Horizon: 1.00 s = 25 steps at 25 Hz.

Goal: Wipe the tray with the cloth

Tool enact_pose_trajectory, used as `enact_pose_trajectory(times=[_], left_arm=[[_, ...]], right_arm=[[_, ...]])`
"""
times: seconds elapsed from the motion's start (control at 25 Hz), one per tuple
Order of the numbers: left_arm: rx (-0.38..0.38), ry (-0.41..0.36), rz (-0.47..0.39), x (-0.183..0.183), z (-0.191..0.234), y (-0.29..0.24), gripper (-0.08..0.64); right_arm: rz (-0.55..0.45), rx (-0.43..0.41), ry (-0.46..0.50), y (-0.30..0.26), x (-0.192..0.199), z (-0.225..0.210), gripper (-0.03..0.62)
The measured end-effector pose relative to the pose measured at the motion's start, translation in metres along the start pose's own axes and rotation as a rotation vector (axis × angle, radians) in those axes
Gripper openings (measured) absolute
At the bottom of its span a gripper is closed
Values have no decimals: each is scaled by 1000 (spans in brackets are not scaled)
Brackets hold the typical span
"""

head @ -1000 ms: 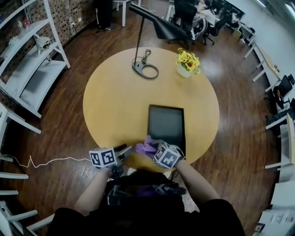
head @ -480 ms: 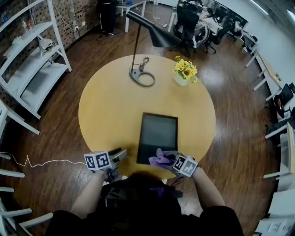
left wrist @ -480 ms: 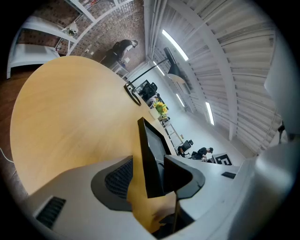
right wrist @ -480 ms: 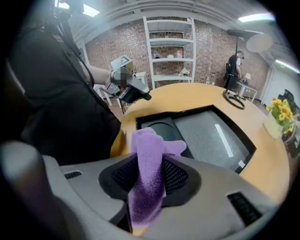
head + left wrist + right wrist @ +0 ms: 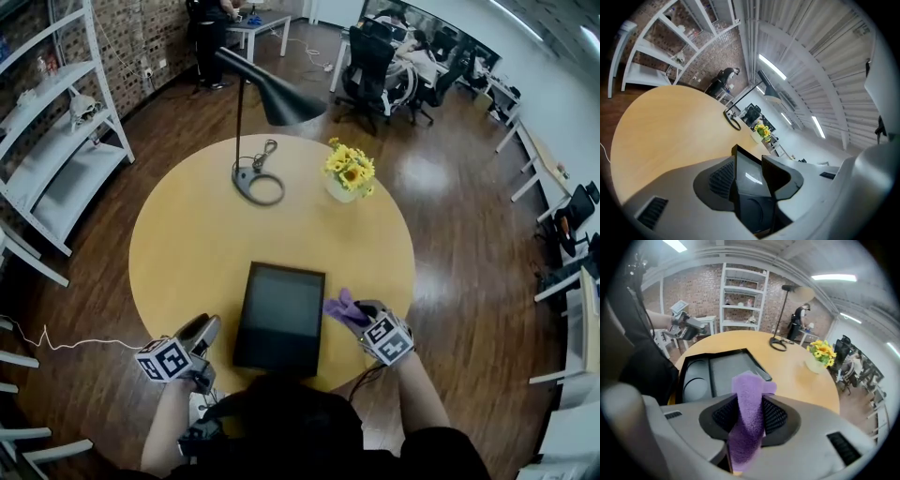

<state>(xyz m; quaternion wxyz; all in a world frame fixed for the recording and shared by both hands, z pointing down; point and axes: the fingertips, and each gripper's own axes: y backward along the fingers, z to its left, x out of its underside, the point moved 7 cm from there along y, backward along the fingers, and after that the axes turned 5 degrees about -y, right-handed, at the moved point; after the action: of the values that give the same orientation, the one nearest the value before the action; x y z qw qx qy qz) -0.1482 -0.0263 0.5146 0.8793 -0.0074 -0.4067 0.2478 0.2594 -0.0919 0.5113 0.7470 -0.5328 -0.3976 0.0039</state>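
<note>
The black tray (image 5: 279,319) lies flat near the front of the round yellow table (image 5: 187,253). Just right of the tray's right edge, my right gripper (image 5: 361,314) is shut on the purple cloth (image 5: 340,307). In the right gripper view the cloth (image 5: 747,399) hangs folded between the jaws, with the tray (image 5: 726,369) beyond. My left gripper (image 5: 206,325) stands at the table's front left, a small gap from the tray's left edge. Its jaws have just been closing. The tray's corner (image 5: 743,161) shows between them, and the pads do not press on it.
A black desk lamp (image 5: 258,183) and a vase of yellow flowers (image 5: 349,173) stand at the table's far side. White shelves (image 5: 56,159) line the left wall. A white cable (image 5: 66,342) runs over the wooden floor at left. Office chairs stand far behind.
My right gripper carried the cloth from the tray's near edge to beside its right edge. My left gripper rose a little and turned towards the tray. The head view shifted.
</note>
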Motion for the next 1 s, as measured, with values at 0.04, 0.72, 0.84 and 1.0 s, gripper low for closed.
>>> enact_pose_trajectory(times=[0.04, 0.72, 0.84, 1.0], left_arm=[[-8, -13, -22, -5, -4, 2, 173], [68, -182, -254, -47, -58, 21, -8], [60, -206, -265, -48, -62, 29, 11], [50, -253, -306, -54, -69, 44, 8]], right_arm=[[-12, 38, -33, 5, 2, -14, 132], [-148, 315, -463, 31, 30, -93, 217], [-241, 335, -516, 42, 23, -92, 216], [-500, 280, -698, 76, 27, -81, 183]])
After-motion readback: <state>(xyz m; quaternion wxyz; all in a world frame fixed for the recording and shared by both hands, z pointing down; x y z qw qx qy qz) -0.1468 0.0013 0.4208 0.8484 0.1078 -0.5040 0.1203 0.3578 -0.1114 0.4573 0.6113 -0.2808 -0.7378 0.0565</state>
